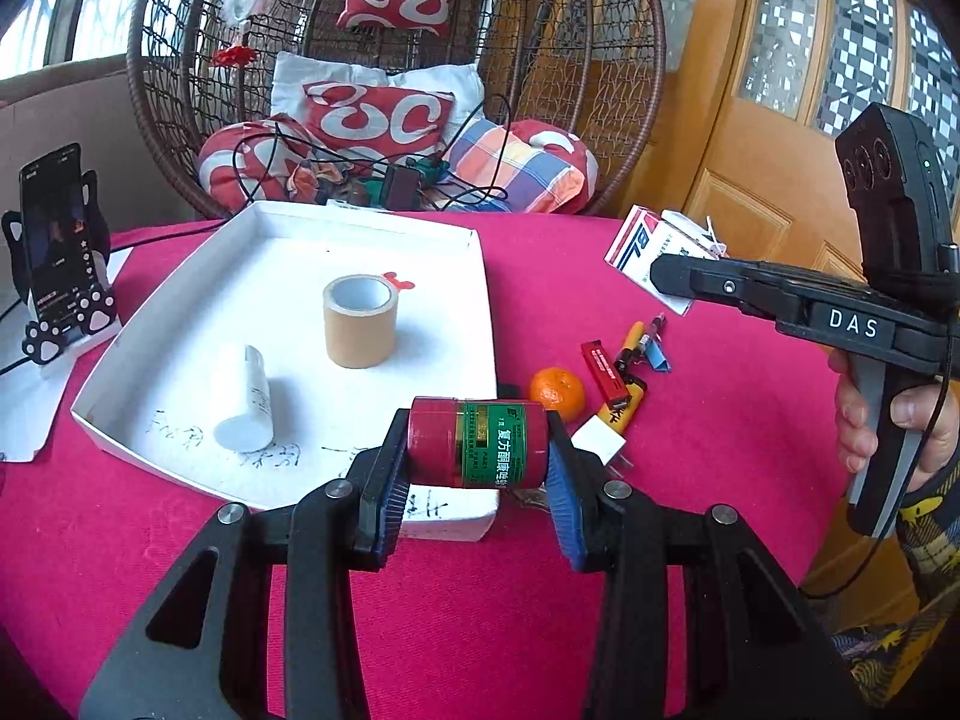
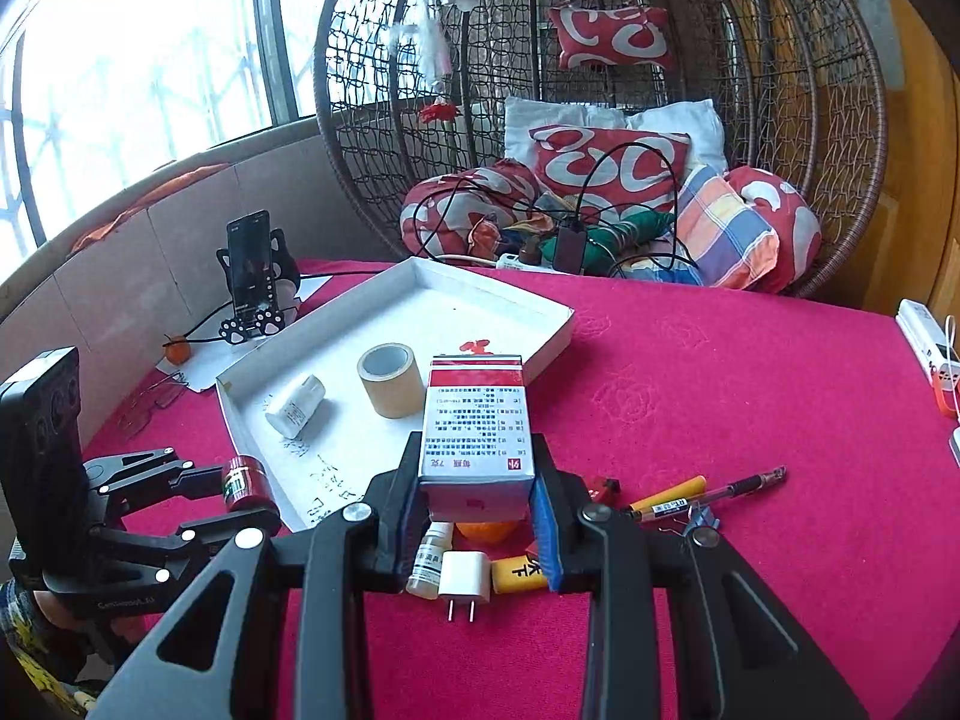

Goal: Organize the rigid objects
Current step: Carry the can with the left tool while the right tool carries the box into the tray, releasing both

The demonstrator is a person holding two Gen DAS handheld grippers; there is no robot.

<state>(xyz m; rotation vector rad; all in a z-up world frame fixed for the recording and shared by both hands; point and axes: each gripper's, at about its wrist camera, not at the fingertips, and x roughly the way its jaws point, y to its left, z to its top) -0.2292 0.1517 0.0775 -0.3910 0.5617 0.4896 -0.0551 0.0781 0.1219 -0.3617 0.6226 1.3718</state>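
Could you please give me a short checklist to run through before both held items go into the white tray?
1. Left gripper fingers clamp the red jar: ok.
2. Right gripper fingers clamp the medicine box: ok.
3. White tray has bare floor left: ok.
4. Tape roll upright in the tray: ok.
5. White bottle lying down, may roll: cannot tell.
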